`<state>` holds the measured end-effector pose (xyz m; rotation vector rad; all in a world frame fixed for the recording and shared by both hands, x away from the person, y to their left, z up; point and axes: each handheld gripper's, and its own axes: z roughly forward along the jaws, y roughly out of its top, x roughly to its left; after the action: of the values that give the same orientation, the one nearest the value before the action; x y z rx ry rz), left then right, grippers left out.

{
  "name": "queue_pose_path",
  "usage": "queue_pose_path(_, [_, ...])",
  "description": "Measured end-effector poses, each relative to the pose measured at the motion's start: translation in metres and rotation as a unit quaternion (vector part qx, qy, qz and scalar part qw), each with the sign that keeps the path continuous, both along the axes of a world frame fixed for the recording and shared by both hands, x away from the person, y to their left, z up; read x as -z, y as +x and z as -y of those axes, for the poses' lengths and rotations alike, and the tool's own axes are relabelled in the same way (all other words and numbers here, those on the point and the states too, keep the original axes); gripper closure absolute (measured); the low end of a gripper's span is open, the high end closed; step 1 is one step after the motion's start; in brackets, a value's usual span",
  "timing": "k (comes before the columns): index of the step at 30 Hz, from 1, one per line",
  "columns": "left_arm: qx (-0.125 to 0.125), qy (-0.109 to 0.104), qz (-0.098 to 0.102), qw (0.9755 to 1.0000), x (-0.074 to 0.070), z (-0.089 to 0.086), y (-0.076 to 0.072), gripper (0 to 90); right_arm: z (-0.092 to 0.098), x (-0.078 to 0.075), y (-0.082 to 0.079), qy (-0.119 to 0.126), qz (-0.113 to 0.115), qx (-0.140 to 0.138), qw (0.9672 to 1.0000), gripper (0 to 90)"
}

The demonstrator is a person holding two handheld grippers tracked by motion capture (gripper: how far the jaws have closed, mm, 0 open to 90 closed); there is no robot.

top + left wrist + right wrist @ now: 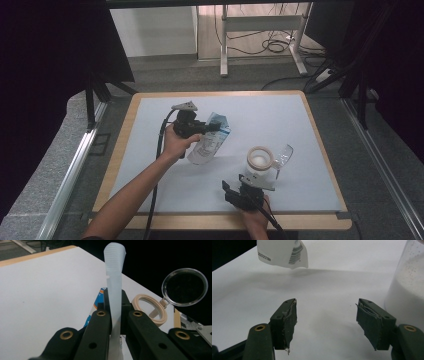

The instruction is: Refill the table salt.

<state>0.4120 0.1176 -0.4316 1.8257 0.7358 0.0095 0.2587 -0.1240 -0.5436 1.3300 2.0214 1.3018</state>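
Note:
My left gripper point(212, 127) is shut on the top edge of a white and blue printed pouch point(210, 141), holding it tilted above the table's middle. In the left gripper view the pouch's pale sealed edge point(114, 275) rises between the closed jaws. A clear jar of white powder point(260, 162) with a tan rim stands at the right, its clear hinged lid point(283, 156) flipped open beside it. My right gripper point(250, 186) is open just in front of the jar, low near the table. In the right gripper view the jar's wall point(407, 290) stands at the right and the pouch's barcoded bottom point(283, 253) hangs above.
The work surface is a white mat point(260, 115) on a wood-edged table point(220, 93). A desk frame point(260, 30) and cables lie on the floor beyond. Dark curtains flank both sides.

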Motion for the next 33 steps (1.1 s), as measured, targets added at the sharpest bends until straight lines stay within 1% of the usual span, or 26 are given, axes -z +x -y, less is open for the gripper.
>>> queue_pose_path(2, [-0.008,0.001,0.003,1.0,0.001,-0.004,0.0,90.0,0.0,0.0,0.0,0.0,0.0,0.0,1.0,33.5])
queue_pose_path(6, [-0.014,-0.001,0.002,0.9999,0.002,-0.01,0.001,90.0,-0.001,0.001,0.0,0.001,-0.001,-0.002,1.0,33.5])
queue_pose_path(11, [-0.026,-0.002,0.007,0.9996,0.004,-0.018,0.002,90.0,-0.002,0.001,0.0,0.001,0.0,-0.003,1.0,33.5])
queue_pose_path(14, [-0.033,-0.005,0.01,0.9994,0.004,-0.025,0.003,89.9,-0.002,0.001,0.0,0.001,0.0,-0.003,1.0,33.5])
queue_pose_path(18, [-0.049,-0.013,0.013,0.9987,0.002,-0.033,0.006,90.0,-0.001,0.001,0.0,0.001,0.0,-0.004,1.0,33.4])
queue_pose_path(23, [-0.072,-0.021,0.024,0.9969,-0.003,-0.044,0.013,89.9,-0.002,0.001,0.0,0.002,-0.002,-0.005,1.0,33.5])
queue_pose_path(25, [-0.082,-0.017,0.024,0.9962,-0.004,-0.05,0.016,89.9,-0.002,0.001,0.0,0.003,-0.002,-0.004,1.0,33.4])
queue_pose_path(26, [-0.09,-0.016,0.024,0.9955,-0.004,-0.053,0.018,89.9,-0.002,0.001,0.0,0.004,0.0,-0.004,1.0,33.5])
queue_pose_path(29, [-0.104,-0.02,0.021,0.9942,-0.002,-0.062,0.022,89.9,-0.002,0.0,-0.001,0.01,0.007,-0.007,0.9999,33.5])
queue_pose_path(33, [-0.125,-0.025,0.021,0.9916,0.002,-0.074,0.029,89.9,-0.002,0.0,-0.001,0.01,0.008,-0.012,0.9998,33.5])
